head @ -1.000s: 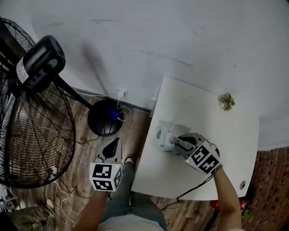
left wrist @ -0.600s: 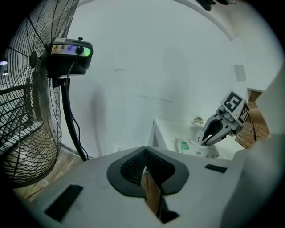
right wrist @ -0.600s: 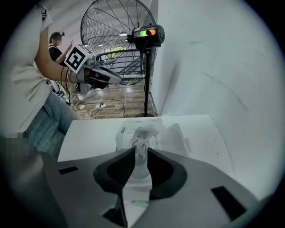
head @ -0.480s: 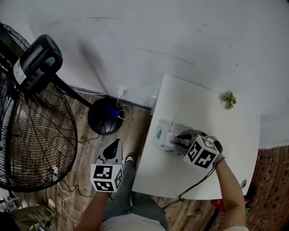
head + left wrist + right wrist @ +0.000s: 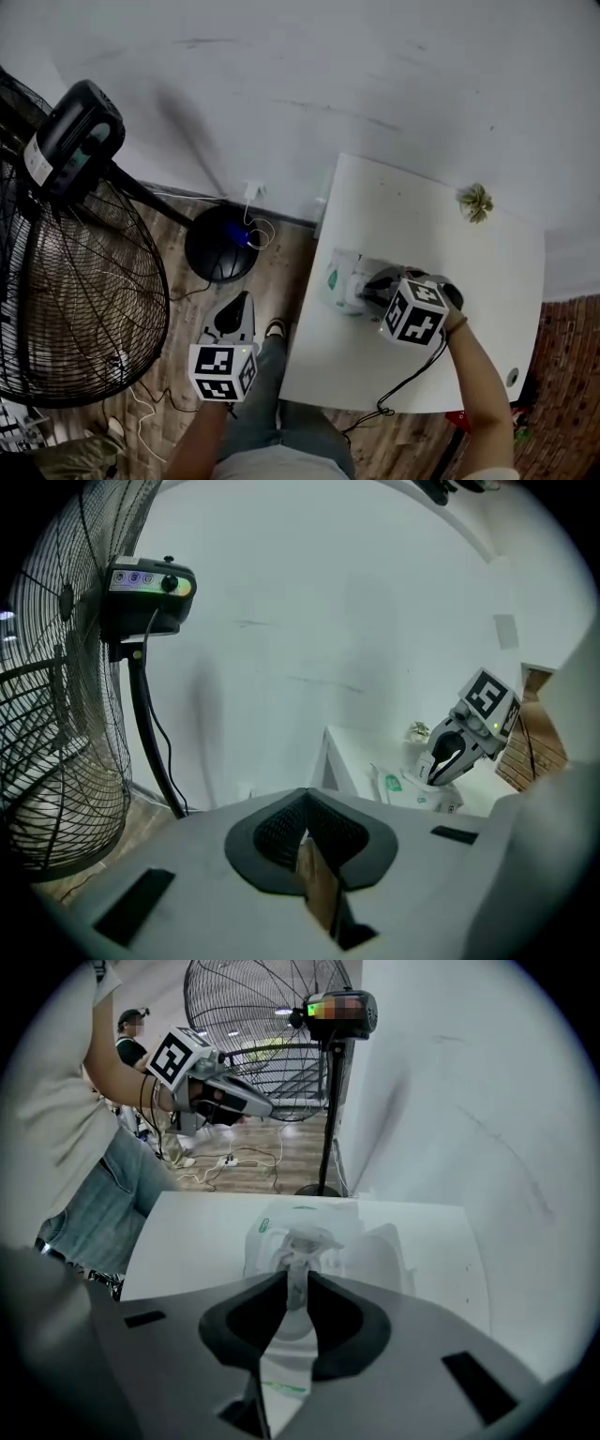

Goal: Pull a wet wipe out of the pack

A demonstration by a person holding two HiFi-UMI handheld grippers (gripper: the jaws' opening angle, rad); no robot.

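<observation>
The wet wipe pack [image 5: 339, 279] lies near the left edge of the white table [image 5: 450, 272], its lid flap [image 5: 401, 1252] folded open. A twisted strip of wet wipe [image 5: 302, 1247] rises from the pack's opening [image 5: 281, 1232]. My right gripper [image 5: 298, 1277] is shut on that strip just above the pack. It also shows in the head view, the right gripper [image 5: 368, 290] over the pack. My left gripper [image 5: 232, 314] hangs off the table over the floor, shut with nothing held. From it the pack [image 5: 405, 787] appears far off to the right.
A big standing fan [image 5: 80, 281] with a round base [image 5: 220, 246] stands left of the table, a cable trailing on the wooden floor. A small dried plant [image 5: 474, 202] lies at the table's far corner. The wall runs close behind.
My right gripper has shifted slightly up and left over the pack, still holding the wipe. The left gripper has barely moved.
</observation>
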